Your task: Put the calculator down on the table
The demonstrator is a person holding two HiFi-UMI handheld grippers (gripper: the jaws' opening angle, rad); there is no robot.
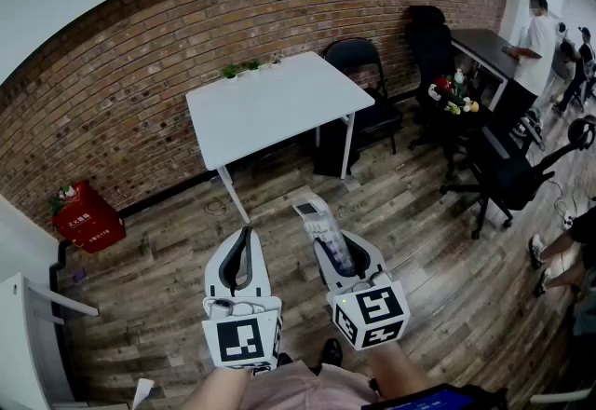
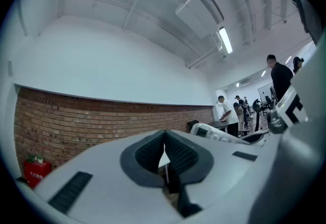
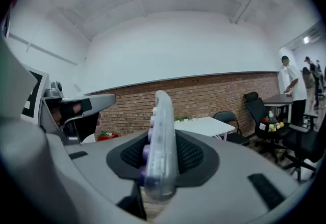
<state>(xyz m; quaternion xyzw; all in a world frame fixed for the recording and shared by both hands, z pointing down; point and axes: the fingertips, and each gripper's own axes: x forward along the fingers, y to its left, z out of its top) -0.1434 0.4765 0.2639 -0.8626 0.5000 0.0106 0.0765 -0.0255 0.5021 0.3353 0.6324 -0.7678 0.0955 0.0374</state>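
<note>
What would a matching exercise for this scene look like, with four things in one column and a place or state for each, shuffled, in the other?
Column one:
1. calculator
2. left tool
3. white table
4. red box

Column two:
A. on the floor at the foot of the brick wall
B. clamped on edge in the right tool
C. shut, with nothing in it
D. standing ahead, a black chair beside it

Pairs: 1-B, 2-C, 3-D, 4-A
</note>
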